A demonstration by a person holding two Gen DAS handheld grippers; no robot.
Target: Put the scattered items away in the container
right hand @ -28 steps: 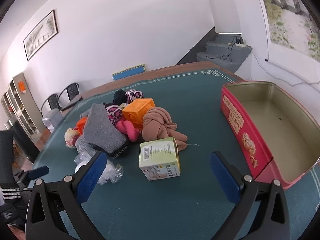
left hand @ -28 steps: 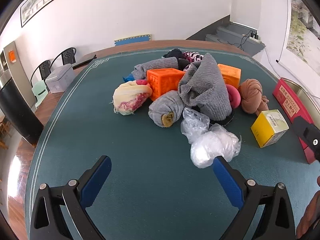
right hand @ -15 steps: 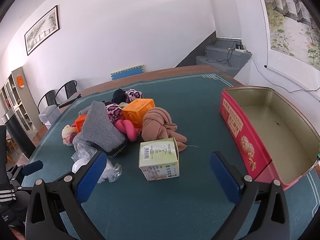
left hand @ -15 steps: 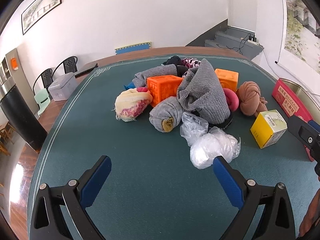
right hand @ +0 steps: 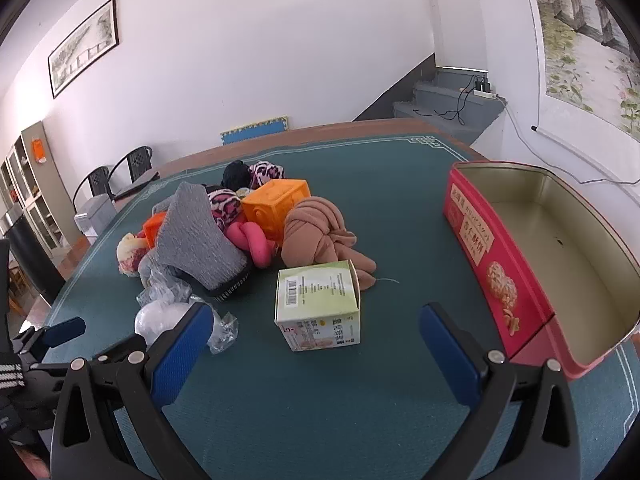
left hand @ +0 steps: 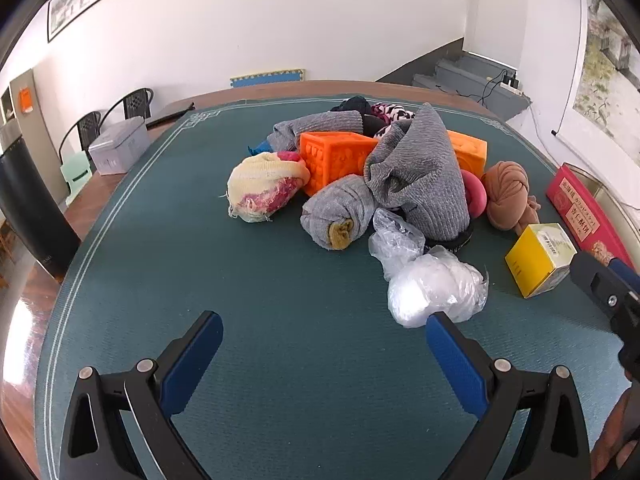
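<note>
Both tools hover wide open and empty above the green table [right hand: 320, 420], the right tool [right hand: 316, 336] with its jaws framing the small carton [right hand: 318, 304], which lies apart from the heap and so is probably the easiest first pick. The left tool [left hand: 320, 344] faces the crumpled plastic bags [left hand: 434, 290] at the near edge of the heap of knitted cloths, socks and orange cubes [left hand: 338, 160]. The red tin [right hand: 560, 248] stands open and empty at the right, just beside the carton, apparently placed for short transfers.
</note>
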